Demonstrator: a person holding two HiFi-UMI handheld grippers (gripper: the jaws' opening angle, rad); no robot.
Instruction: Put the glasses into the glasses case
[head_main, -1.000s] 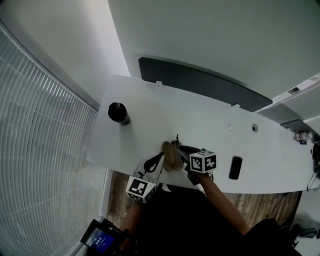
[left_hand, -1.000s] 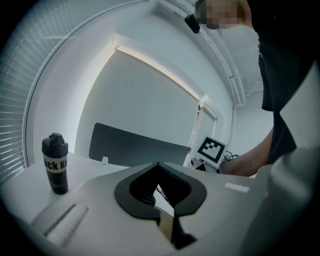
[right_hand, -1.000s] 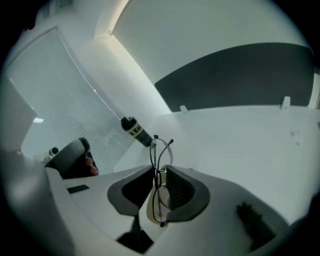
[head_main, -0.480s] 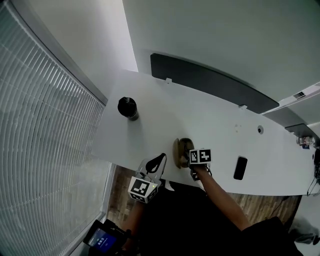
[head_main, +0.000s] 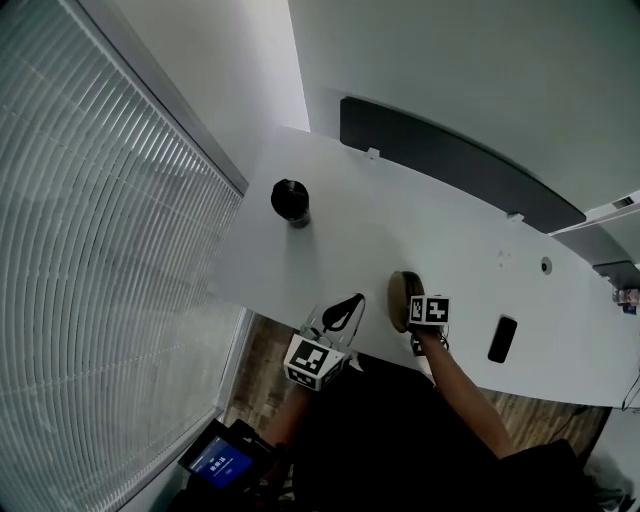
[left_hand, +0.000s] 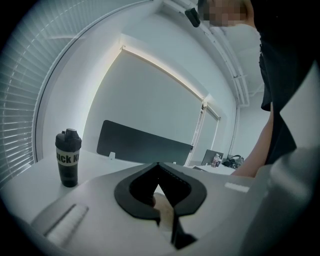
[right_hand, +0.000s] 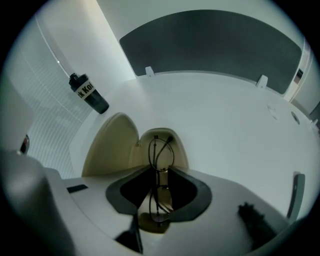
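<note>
Over the open lower shell (right_hand: 181, 152) of the glasses case (head_main: 400, 298), the glasses (right_hand: 161, 152) are seen folded, a thin dark wire frame hung lengthwise from 12 to 6 o'clock. One lens is above the shell's pale lining and the other is lower down between the jaws. The frame is straddled at its middle by the right claw (right_hand: 160, 171), which is pointed steeply down. Its jaws have just been opening, and the pads are judged to stand a little off the frame rather than pinching it, though the gap is narrow. Whether the glasses already rest on the lining cannot be told. The lid (right_hand: 107, 145) is laid back at 9 o'clock of the shell. The step in hand is taken to be the release of the glasses into the case. Next, the jaws would need to be parted further and the claw drawn straight up so that no temple is snagged; then the lid is to be swung over and shut. The left claw (left_hand: 158, 164) is closed tip to tip with nothing gripped, and is held at 9 o'clock of the case, handy for the lid. On the worktop (right_hand: 225, 110) a dark bottle (right_hand: 89, 94) stands at 10 o'clock, well apart, and a phone (head_main: 501, 339) lies at 3 o'clock.
</note>
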